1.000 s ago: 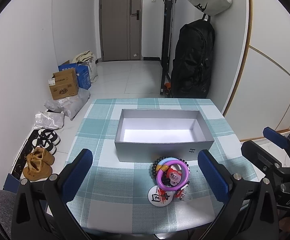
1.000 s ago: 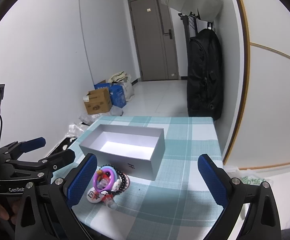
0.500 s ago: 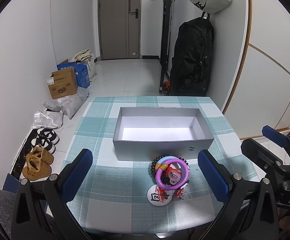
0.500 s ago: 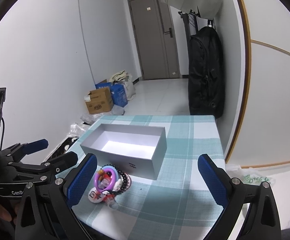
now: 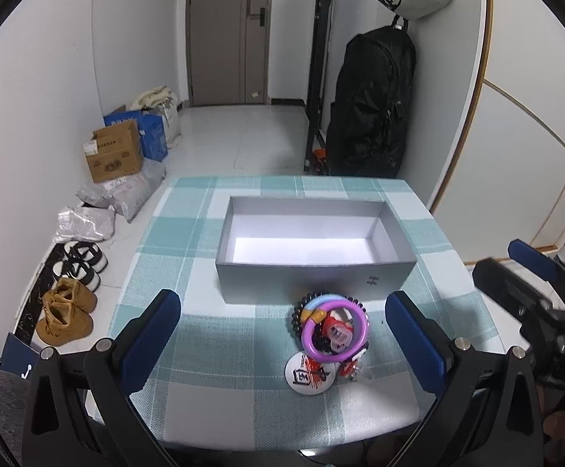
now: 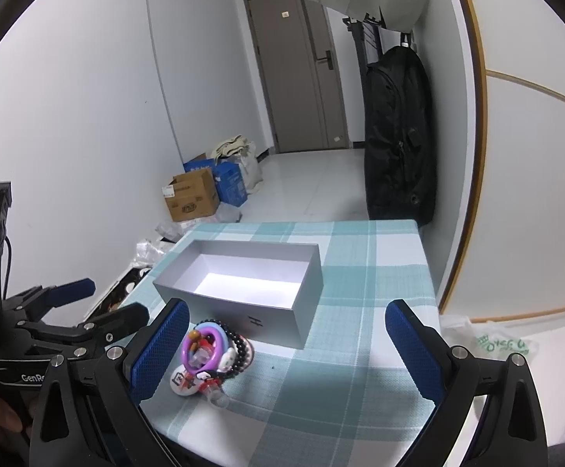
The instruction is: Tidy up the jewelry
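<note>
A small pile of jewelry lies on the checked tablecloth in front of an open, empty grey box (image 5: 313, 280) (image 6: 278, 321). The pile has a purple ring bracelet (image 5: 335, 330) (image 6: 201, 346), a black bead bracelet (image 5: 300, 307) (image 6: 241, 346), a white round badge (image 5: 309, 376) (image 6: 183, 379) and small red pieces. My left gripper (image 5: 282, 344) is open and empty, held above the table's near edge, with the pile between its fingers' lines. My right gripper (image 6: 282, 354) is open and empty, with its left finger (image 6: 161, 350) next to the pile.
The table (image 5: 189, 354) stands by a white wall. On the floor at the left are shoes (image 5: 66, 315), plastic bags (image 5: 122, 190) and cardboard boxes (image 5: 115, 151). A black backpack (image 5: 372, 105) hangs on a rack beyond the table. Each gripper shows in the other's view.
Both grippers have moved slightly, the view of the table shifting a little. The jewelry and box have not moved. Both grippers stay open.
</note>
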Available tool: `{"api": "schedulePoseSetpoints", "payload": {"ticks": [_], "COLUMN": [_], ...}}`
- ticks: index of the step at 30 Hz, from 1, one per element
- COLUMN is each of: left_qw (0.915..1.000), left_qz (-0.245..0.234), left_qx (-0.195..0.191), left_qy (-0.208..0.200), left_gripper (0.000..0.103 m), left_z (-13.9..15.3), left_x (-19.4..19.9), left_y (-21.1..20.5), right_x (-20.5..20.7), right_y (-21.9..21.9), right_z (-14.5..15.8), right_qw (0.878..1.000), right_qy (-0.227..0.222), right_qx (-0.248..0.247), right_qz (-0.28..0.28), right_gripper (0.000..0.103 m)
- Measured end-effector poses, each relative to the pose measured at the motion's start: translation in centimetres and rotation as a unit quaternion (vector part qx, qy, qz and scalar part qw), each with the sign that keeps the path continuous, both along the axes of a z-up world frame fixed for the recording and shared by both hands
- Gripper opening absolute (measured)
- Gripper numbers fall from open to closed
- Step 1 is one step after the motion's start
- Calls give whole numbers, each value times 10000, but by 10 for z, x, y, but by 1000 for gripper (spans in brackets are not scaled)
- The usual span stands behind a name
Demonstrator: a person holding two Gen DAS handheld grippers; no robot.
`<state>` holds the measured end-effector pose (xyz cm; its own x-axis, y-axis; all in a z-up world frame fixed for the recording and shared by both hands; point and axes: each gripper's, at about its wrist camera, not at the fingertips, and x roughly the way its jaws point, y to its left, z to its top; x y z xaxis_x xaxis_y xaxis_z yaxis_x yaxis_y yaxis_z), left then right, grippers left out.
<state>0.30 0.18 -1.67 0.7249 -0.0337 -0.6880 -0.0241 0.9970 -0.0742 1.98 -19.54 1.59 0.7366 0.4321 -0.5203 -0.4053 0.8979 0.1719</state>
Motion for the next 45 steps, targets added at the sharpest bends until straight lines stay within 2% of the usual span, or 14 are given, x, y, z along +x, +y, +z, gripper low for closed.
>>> {"api": "schedulePoseSetpoints", "payload": {"ticks": [6,10,16,19,25,27,31,34,36,45], "left_qw": [9990,9961,9859,9799,9762,9742,9747,9749,9744,9680], "left_qz": [-275,-469,-774,-853,-1105,-1153,-1227,-1281,-1372,-1633], "left_qx": [14,17,280,496,559,610,371,350,314,-17], "left_qy": [364,745,1459,1736,1782,1840,1833,1787,1755,1906], "left_gripper": [102,102,100,95,94,84,74,55,37,37], "left_z": [-13,-27,-52,-62,-60,-62,-62,-59,-58,-54], "left_x": [1,0,2,4,6,8,12,12,12,6], "left_y": [6,10,2,-3,-13,-17,-18,-18,-20,-22], "right_x": [6,11,19,22,28,29,31,32,33,33], "right_y": [-4,-6,-10,-13,-18,-20,-22,-23,-24,-22], "right_z": [-2,-6,-11,-13,-15,-15,-16,-16,-17,-22], "right_qw": [9999,9996,9985,9978,9962,9958,9950,9946,9942,9932], "right_qy": [76,244,462,558,695,716,770,800,833,972], "right_qx": [97,163,288,366,524,562,628,662,672,631], "right_qz": [25,20,-24,-49,-86,-89,-86,-92,-91,-65], "right_gripper": [102,102,102,102,102,102,102,102,102,102]}}
